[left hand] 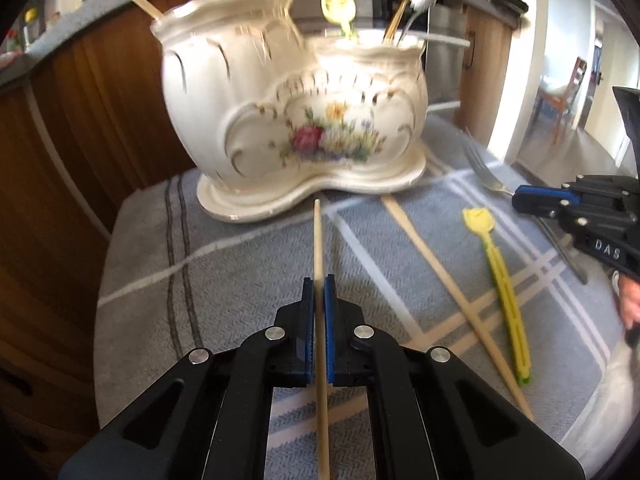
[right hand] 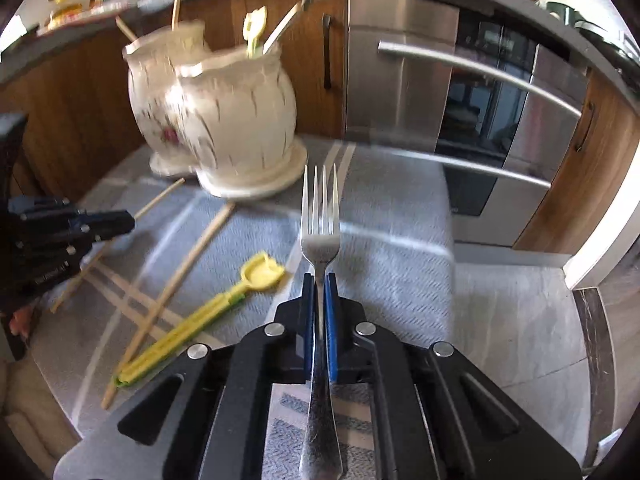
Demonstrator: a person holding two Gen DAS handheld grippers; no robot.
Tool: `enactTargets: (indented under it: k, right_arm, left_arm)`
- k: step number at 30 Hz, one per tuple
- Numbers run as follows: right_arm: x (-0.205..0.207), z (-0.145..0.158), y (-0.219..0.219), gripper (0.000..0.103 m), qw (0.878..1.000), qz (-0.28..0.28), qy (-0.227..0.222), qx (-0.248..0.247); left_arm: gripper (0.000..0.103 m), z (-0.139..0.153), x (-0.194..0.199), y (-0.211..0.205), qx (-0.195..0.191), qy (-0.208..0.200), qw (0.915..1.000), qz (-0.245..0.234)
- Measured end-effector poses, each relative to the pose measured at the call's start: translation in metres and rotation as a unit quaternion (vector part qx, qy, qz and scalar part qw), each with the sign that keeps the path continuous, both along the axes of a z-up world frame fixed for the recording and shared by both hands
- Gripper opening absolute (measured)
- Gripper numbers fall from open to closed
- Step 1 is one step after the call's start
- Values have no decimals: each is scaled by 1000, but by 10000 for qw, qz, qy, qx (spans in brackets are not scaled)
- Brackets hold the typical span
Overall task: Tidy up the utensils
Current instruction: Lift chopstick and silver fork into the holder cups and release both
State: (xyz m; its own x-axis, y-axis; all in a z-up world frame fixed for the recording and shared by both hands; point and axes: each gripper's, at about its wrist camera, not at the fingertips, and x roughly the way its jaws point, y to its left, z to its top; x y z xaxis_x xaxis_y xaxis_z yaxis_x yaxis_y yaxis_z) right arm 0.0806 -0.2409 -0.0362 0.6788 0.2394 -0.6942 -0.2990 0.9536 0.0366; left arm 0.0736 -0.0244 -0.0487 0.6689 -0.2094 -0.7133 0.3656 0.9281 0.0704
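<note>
A: Left wrist view. Left hand-held gripper [left hand: 319,284] clamped on a chopstick [left hand: 319,248], no gap at the pads. The stick runs straight out along the fingers, tip toward the holder [left hand: 288,120] at the far edge of the tabletop [left hand: 168,264]; its back end passes under the camera.

B: Risk there?

A: A thin round stick in flat pads may swivel or slide if the tip knocks the holder's rim. The holder is tall with two wells, so a hard knock could rock it. A second chopstick [left hand: 452,300] and a yellow pick [left hand: 504,284] lie on the cloth toward the right edge, running from near edge to far, the pick's tulip end away from the camera. Easy to sweep off on a low pass.

B: Right wrist view?

A: Right hand-held gripper [right hand: 319,280] closed on a fork [right hand: 320,240] at its neck, tines ahead and toward the far edge, handle back under the camera. Long axis in line with the fingers. The holder sits ahead and left.

B: What goes wrong?

A: Most of the fork's weight sits behind the grip; I judge it could tip down there. Forks already stand in the near well, so tines may snag. Both arms heading for one holder could collide.
</note>
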Motion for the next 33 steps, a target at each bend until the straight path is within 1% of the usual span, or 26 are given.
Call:
enactTargets:
  k: [3,6,8,13,16,18,21,25,28,33]
  right_arm:
    - [-9,11,-2,5,9992,24,-368,153]
    - [-21,24,1,5,9961,67,-861,201]
    - [-30,31,4,5,9930,117,-1155,234]
    - [-47,45,13,5,9826,210,-1837,174]
    - [-57,52,18,5,9743,224,-2238,143]
    - [-61,55,21,5,9696,219,-2429,185]
    - [-67,62,22,5,9649,193,-2602,293]
    - [-71,71,21,5,9608,161,-2724,495]
    - [-67,81,24,5,9589,163,-2761,635]
    - [-51,104,31,5,9547,164,-2851,837]
  left_arm:
    - [5,8,-11,5,-216,-371,9991,-34]
    - [5,19,-27,12,-530,-816,9953,-27]
    - [5,24,-34,15,-616,-1023,9928,3]
    - [5,39,-48,24,-895,-1597,9830,95]
    - [5,45,-53,27,-1058,-1837,9771,151]
    - [5,48,-55,31,-1147,-1975,9734,188]
    - [5,54,-56,33,-1248,-2083,9699,199]
    - [5,59,-59,35,-1330,-2232,9655,173]
    - [5,67,-60,37,-1392,-2335,9622,142]
    - [5,90,-52,40,-1554,-2483,9561,56]
